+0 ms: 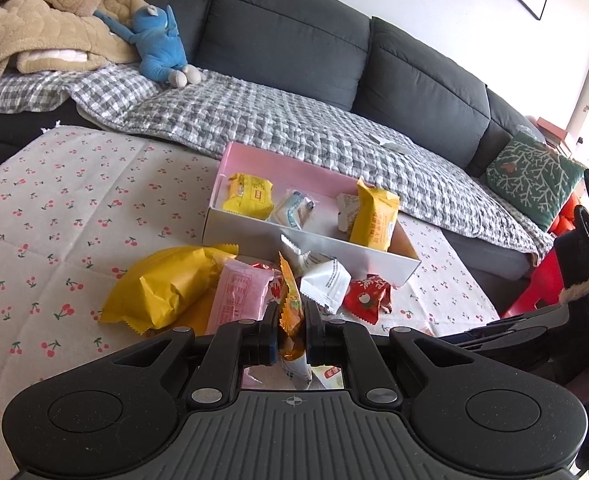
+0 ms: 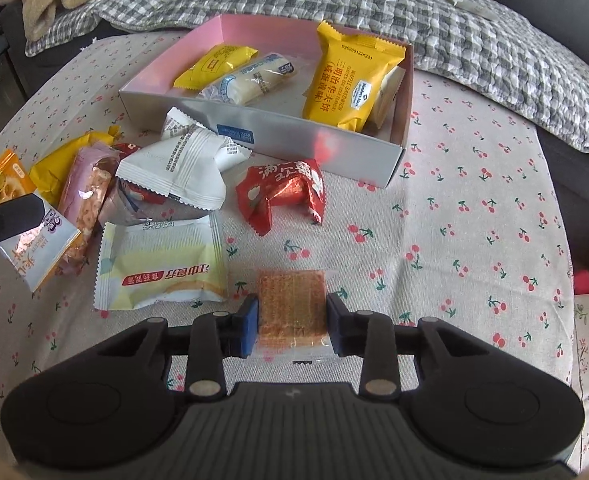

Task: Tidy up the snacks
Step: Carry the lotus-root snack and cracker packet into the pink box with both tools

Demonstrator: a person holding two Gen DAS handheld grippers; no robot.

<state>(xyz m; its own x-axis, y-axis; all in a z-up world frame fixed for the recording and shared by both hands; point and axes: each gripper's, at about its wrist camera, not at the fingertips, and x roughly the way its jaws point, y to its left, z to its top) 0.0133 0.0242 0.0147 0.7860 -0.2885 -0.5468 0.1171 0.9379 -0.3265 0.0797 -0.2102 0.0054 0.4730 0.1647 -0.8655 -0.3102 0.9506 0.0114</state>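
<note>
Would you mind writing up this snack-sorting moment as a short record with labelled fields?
left gripper: shut on an orange snack packet, held edge-on
right gripper: fingers either side of a clear-wrapped brown wafer and touching it
box: pink inside, open, on the cherry-print tablecloth
in the box: two yellow packets, a pale blue-and-white roll, a white packet behind the large yellow packet
loose on the cloth: red packet, white packets, pale green packet, pink packet, another yellow packet
behind: grey sofa with a checked blanket
</note>
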